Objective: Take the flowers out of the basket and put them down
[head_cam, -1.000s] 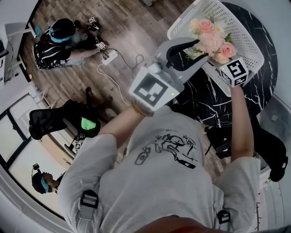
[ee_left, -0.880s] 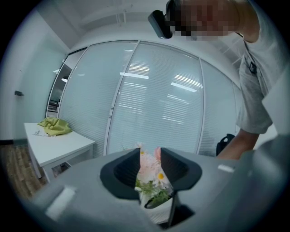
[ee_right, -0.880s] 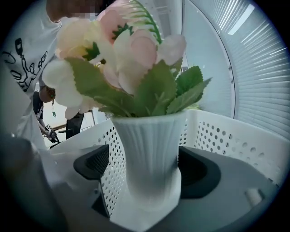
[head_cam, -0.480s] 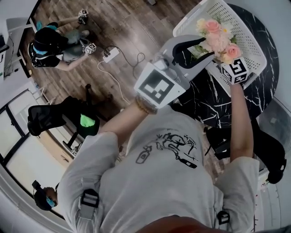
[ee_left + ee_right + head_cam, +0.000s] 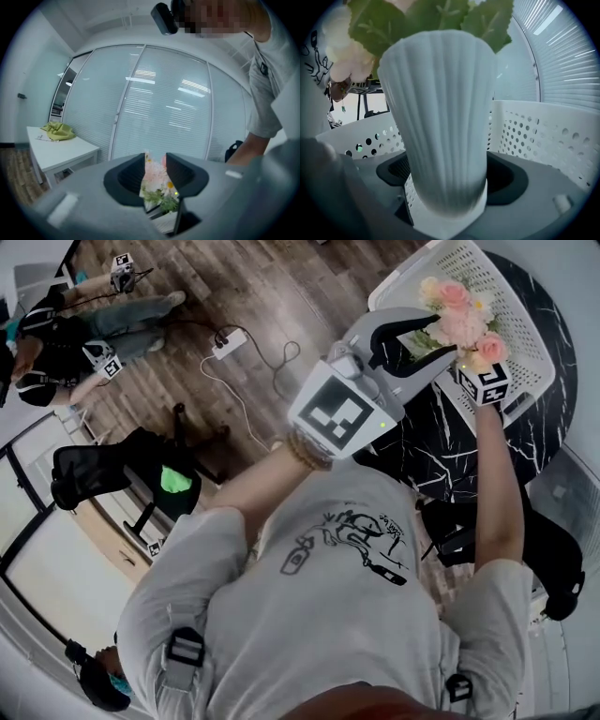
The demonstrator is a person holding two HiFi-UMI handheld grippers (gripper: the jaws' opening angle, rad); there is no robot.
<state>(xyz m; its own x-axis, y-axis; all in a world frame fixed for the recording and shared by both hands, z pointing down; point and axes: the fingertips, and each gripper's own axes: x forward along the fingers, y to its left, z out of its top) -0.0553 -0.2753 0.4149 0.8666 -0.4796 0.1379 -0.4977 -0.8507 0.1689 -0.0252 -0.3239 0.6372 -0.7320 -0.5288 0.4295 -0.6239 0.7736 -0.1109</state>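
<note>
At the upper left of the head view a person [image 5: 56, 338] sits on the wooden floor [image 5: 272, 296]. Right of centre my left claw [image 5: 442, 337] reaches toward the upper right, jaws well apart and gripping nothing. The pink flowers [image 5: 459, 320] show through the gap, just past the tips. The flowers stand in a ribbed white vase [image 5: 440, 117], and my right claw [image 5: 450, 176] is clamped on its lower part, one jaw on each side. The vase sits within the walls of the perforated white basket [image 5: 516, 292], on the black marbled bench [image 5: 441, 451] at the upper right.
</note>
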